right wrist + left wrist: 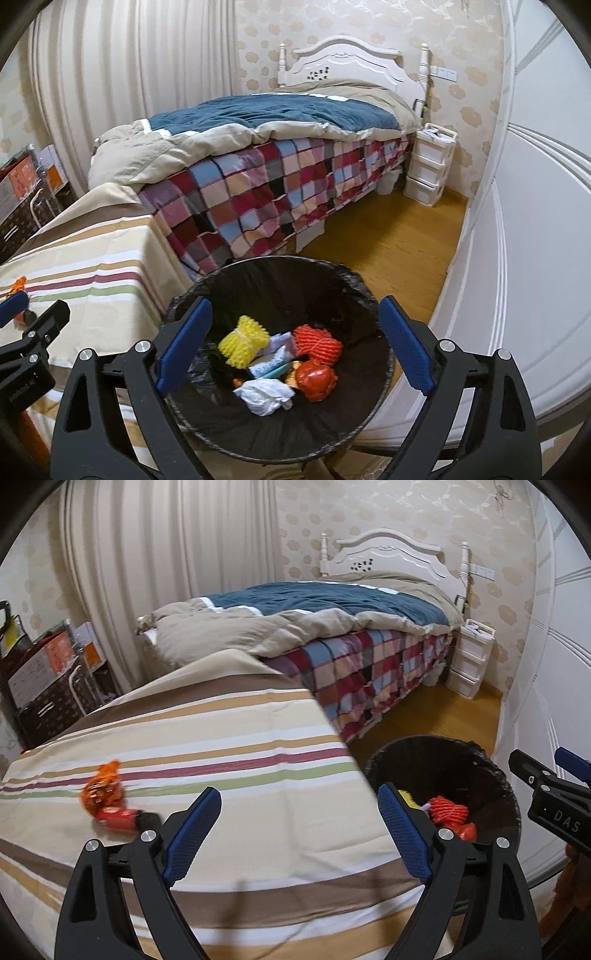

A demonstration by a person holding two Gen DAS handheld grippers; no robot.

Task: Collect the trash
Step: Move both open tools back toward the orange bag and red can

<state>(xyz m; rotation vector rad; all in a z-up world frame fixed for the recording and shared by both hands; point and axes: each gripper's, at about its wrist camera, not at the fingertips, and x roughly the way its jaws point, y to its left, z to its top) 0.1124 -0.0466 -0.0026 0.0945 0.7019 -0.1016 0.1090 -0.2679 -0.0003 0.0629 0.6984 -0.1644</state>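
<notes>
Here the black-lined trash bin [280, 354] serves as the landmark, and the account runs from its left to its right. Farthest left of the bin, on the striped tablecloth [207, 738], lies an orange crumpled wrapper [102, 788], with a red packet [117, 818] touching its near side; both are well apart from the bin and outside it. Closer to the bin, the left gripper [299, 814] hangs over the cloth's edge, its blue-padded jaws spread wide with nothing between them; its right finger overlaps the bin's rim in the left wrist view. Directly above the bin's mouth, the right gripper [295, 332] is likewise spread wide and empty, one finger over each side of the rim. Inside the bin, from left to right, rest a yellow foam net [243, 339], a white crumpled tissue [266, 397] nearer the front, a pale tube-like wrapper [269, 365], an orange foam net [317, 341] and a red plastic piece [316, 380] just in front of it. Behind the bin stands the bed with a checked cover [266, 192].
</notes>
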